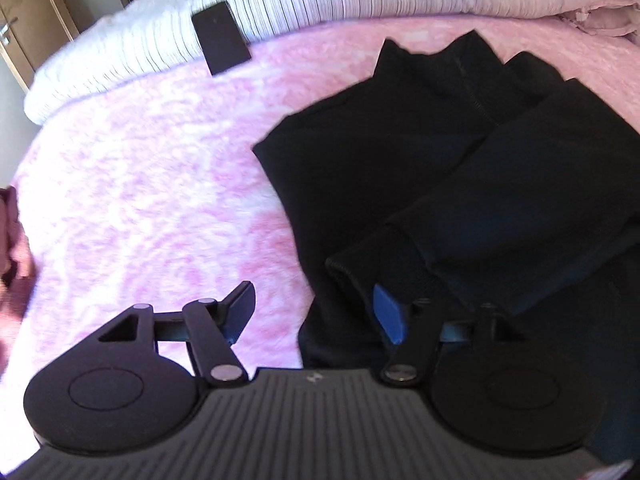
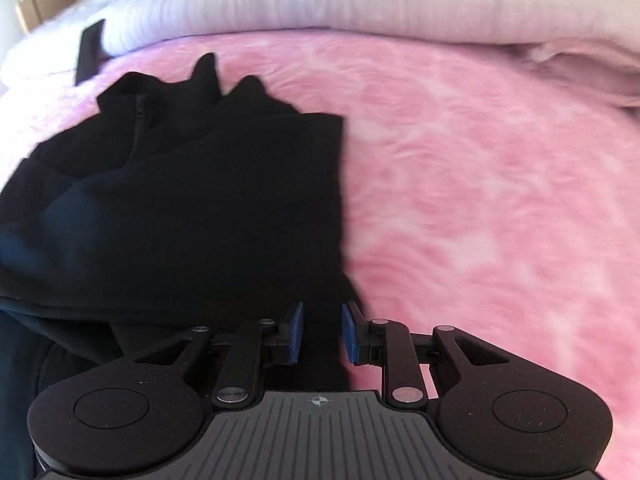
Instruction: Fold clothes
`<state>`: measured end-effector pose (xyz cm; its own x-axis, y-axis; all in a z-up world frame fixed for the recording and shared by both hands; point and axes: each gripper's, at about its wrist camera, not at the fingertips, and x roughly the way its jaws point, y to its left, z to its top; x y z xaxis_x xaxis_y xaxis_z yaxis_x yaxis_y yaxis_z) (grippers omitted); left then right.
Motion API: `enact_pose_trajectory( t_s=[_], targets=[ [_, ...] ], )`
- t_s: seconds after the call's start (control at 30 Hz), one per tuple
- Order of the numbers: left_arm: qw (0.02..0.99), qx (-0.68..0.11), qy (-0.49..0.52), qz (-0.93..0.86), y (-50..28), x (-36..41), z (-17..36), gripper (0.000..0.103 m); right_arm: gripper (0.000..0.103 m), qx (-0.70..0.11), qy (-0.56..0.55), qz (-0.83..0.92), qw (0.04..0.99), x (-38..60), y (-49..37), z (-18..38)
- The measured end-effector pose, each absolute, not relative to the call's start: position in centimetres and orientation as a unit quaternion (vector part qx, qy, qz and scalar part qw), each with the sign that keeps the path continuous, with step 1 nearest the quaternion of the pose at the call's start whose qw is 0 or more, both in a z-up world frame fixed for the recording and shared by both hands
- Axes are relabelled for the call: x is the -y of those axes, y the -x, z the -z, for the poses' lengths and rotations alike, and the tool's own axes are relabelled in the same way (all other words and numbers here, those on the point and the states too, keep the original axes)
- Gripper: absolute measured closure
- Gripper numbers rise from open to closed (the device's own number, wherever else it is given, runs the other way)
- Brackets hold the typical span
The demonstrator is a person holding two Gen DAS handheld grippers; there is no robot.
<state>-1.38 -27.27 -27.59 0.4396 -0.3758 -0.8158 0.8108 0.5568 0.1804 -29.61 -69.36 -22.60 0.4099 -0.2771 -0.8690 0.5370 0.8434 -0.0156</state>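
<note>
A black zip-neck garment [image 1: 400, 160] lies on a pink fluffy blanket [image 1: 140, 200], with one sleeve folded diagonally across its body. The sleeve's cuff [image 1: 352, 276] ends just in front of my left gripper [image 1: 314, 308]. That gripper stands wide open: one finger is over the blanket, and the blue pad [image 1: 386, 314] is beside the cuff without pressing it. In the right wrist view the same garment [image 2: 200, 200] fills the left half. My right gripper [image 2: 322, 332] hovers over its right edge, jaws a narrow gap apart, with black cloth showing in the gap.
A white ribbed duvet [image 1: 320, 0] is bunched along the far side of the bed. A flat black rectangular object [image 1: 220, 38] leans on it, also visible in the right wrist view [image 2: 90, 50]. Dark red cloth [image 1: 10, 240] sits at the left edge. Wooden doors [image 1: 24, 20] stand beyond.
</note>
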Motion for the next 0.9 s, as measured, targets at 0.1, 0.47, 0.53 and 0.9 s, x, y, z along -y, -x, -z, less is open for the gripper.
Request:
enact_pose_trajectory(
  t_s=[0.1, 0.47, 0.53, 0.9],
  targets=[
    [0.792, -0.362, -0.308, 0.385, 3.9, 24.4, 26.4, 0.042, 0.078, -0.486, -0.127, 0.248, 0.828, 67.4, 32.7, 20.1],
    [0.708, -0.307, -0.434, 0.466, 19.7, 13.0, 25.4, 0.042, 0.032, -0.562, 0.005, 0.154, 0.813, 55.1, 44.1, 18.8],
    [0.687, -0.281, -0.465, 0.484, 23.2, 11.9, 25.8, 0.041, 0.032, -0.566, 0.026, 0.103, 0.817, 53.4, 45.3, 19.1],
    [0.562, -0.045, -0.69, 0.453, 37.8, 6.9, 38.4, 0.036, 0.011, -0.497, 0.257, -0.092, 0.824, 47.6, 54.2, 22.5]
  ],
)
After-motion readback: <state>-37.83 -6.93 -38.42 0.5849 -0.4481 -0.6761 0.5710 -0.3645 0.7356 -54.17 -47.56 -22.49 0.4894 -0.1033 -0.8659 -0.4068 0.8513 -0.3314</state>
